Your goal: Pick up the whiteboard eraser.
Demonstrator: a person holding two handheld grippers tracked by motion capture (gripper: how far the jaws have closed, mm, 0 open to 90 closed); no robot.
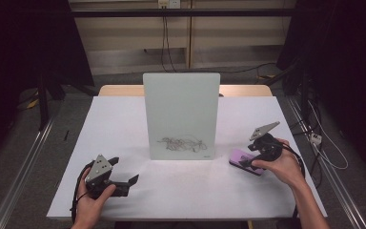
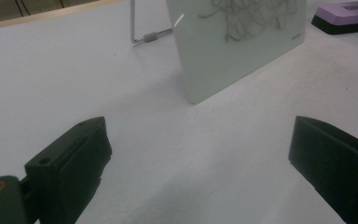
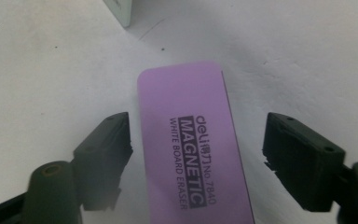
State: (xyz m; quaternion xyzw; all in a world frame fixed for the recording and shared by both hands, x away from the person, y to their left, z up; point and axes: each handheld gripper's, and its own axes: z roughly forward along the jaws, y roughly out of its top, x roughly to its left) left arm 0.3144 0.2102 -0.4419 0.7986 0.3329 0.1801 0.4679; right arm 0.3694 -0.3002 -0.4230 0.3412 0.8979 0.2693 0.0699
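Squarely between right tongs: eraser.

A purple whiteboard eraser with a black base and black-and-white lettering lies on a white table. The pale glass whiteboard carries grey scribbles near its bottom.

A lab recording bay.
Dark curtains and metal frame rails surround one white-covered worktop; cables hang down the back wall.
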